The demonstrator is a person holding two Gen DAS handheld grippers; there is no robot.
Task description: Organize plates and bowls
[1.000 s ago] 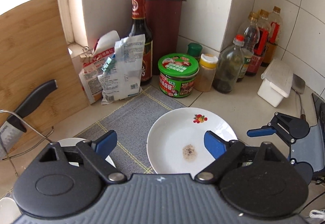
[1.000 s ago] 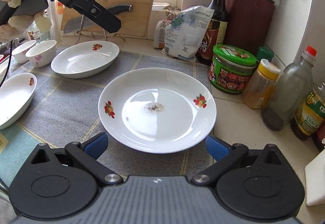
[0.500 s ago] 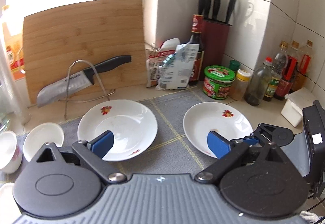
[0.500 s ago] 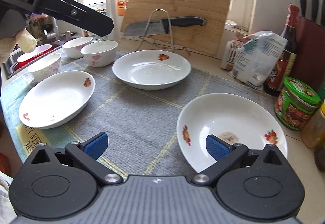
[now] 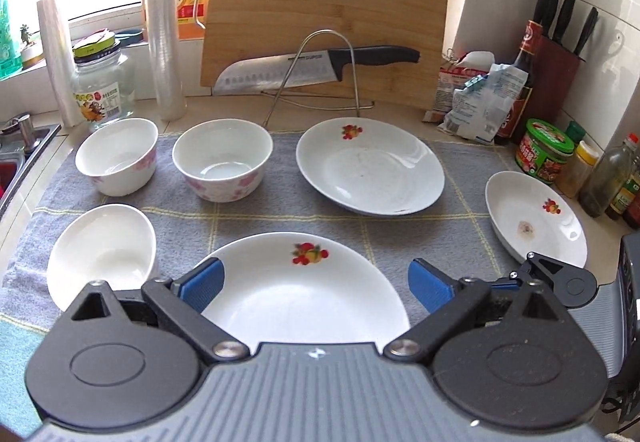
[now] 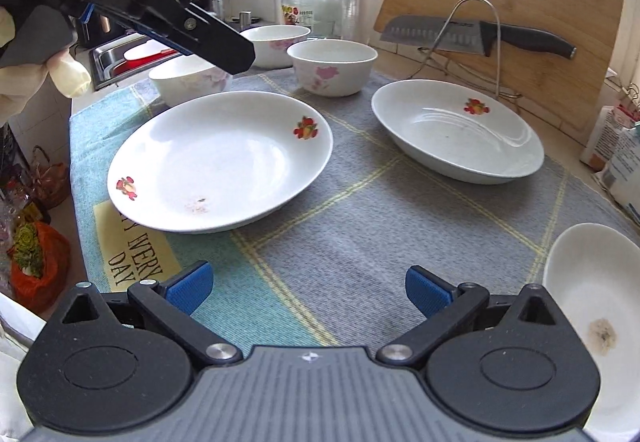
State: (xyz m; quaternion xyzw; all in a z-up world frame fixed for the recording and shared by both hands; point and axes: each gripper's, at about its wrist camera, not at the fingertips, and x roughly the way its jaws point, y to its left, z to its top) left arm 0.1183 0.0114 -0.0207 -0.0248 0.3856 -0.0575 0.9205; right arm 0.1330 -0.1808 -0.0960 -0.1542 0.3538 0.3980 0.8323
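Presently: near plate [image 5: 296,294] lies directly ahead of and below the left gripper [image 5: 316,282], jaws spread, empty; right gripper [image 6: 308,288] spread, farther right.

free: bare grey mat [image 6: 400,226] is seen between near plate [image 6: 220,157] and far plate [image 6: 460,129] | front: passage is open over the mat edge | back: blocked by bowls [image 5: 222,163], knife rack [image 5: 320,73], cutting board [image 5: 324,17] | right: narrowed by stained plate [image 5: 536,217], jars and bottles [image 5: 580,169] | left: sink [image 6: 120,61] edge
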